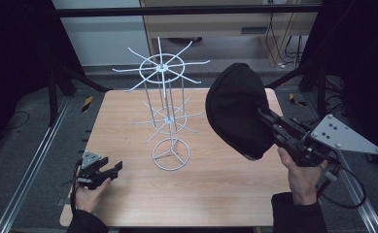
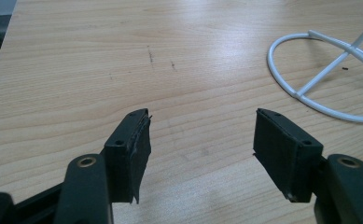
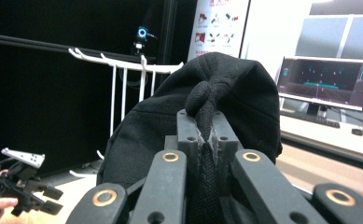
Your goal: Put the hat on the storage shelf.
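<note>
**Cap up in the right tongs, rack waiting**

I've got the cap (image 1: 237, 109) pinched in my right tongs (image 1: 269, 121), clear of the worktop (image 1: 128, 111) and hanging over its right half. In the right gripper view a fold of the black fabric is squeezed tight between the two pads (image 3: 188, 128), bunched up above them, with the crown of the cap (image 3: 226, 88) bulging beyond. The cap sits just right of the rack (image 1: 168, 111), level with its upper ring of arms, not touching any of them that I can see.

The rack is white wire, upright mid-worktop, with two tiers of spokes and a round base (image 1: 171, 154).

My left tongs (image 1: 110, 170) rest low at the near left corner of the worktop, well apart from the cap. Jaws wide apart there, nothing between them, bare wood ahead and the rack's base ring (image 2: 282, 70) off to the right.
</note>
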